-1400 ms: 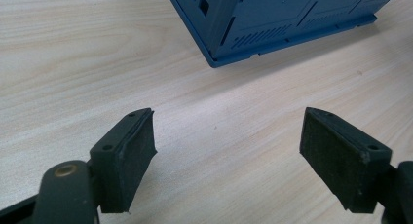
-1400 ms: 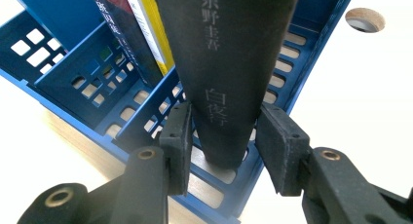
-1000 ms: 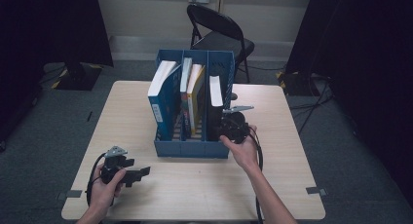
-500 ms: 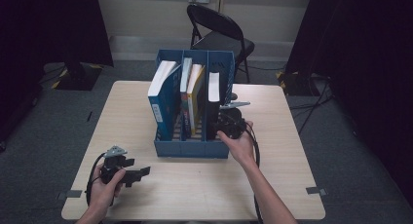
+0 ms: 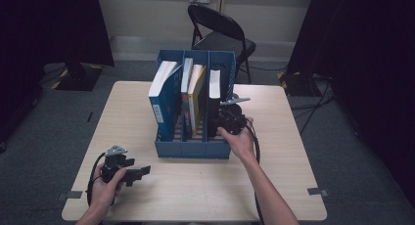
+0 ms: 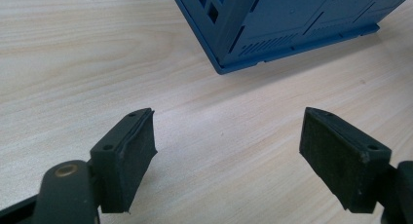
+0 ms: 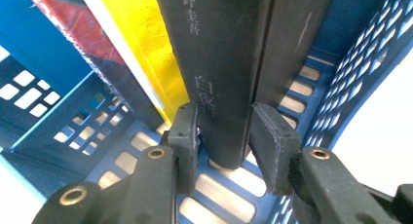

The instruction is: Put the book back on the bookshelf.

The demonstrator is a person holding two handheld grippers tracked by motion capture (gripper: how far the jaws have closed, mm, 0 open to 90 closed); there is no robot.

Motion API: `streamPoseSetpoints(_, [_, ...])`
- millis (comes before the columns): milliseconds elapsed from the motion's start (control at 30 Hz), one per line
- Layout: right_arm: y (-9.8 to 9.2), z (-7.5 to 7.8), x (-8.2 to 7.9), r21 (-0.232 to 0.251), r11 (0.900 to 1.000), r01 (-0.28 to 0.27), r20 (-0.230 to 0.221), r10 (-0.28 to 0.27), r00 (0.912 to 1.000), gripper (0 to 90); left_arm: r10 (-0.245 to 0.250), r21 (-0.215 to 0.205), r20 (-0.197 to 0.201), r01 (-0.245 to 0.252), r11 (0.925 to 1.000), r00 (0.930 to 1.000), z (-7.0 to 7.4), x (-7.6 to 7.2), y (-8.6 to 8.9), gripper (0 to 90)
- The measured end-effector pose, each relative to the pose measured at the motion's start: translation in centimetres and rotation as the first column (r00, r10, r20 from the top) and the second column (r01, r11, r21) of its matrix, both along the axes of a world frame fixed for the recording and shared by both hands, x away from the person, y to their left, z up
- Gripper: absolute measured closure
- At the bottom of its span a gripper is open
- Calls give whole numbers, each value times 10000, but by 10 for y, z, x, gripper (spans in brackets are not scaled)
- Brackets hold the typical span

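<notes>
1. Black book (image 7: 221, 78) stands in the right slot of the blue rack (image 5: 193, 149); my right gripper (image 7: 225, 136) is clamped on its spine.
2. Grip sits low, so the book may slip or tip.
3. It could drag the yellow book (image 7: 141, 53) or shift the rack.
4. Left gripper (image 6: 229, 156) hangs open over the table (image 6: 73, 48).

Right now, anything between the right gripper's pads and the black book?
Nothing visible. The right gripper straddles the spine of the black book in the blue rack; both pads sit at its sides, with no other book between.
</notes>
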State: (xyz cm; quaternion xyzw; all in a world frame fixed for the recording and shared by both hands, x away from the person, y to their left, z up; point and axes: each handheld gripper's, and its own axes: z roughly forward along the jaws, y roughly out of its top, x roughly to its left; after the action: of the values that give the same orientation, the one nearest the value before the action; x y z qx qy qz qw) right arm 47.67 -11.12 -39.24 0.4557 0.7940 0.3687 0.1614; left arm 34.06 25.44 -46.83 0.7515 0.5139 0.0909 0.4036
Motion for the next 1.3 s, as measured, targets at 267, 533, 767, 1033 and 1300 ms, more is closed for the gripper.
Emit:
streamPoseSetpoints(267, [2, -10, 12, -30, 10000, -16, -343, 15, 9994, 552, -32, -20, 45, 32, 10000, 10000, 1, -2, 4, 204])
streamPoseSetpoints(533, [4, -10, 15, -133, 9999, -62, -362, 57, 9993, 557, -36, -54, 60, 37, 10000, 10000, 1, -2, 4, 204])
streamPoseSetpoints(767, [4, -9, 17, -175, 9998, -47, -337, 41, 9994, 566, -97, -43, 114, 97, 9999, 9999, 2, -2, 4, 204])
streamPoseSetpoints(1033, [4, -8, 20, -196, 9998, -14, -250, 9, 9997, 556, -133, -48, 125, 133, 9999, 9998, 3, -3, 3, 205])
streamPoseSetpoints(1300, [-9, 2, 3, 438, 9988, -201, 91, 197, 9998, 365, -143, 19, 190, 143, 9999, 9997, 3, -4, 4, 205])
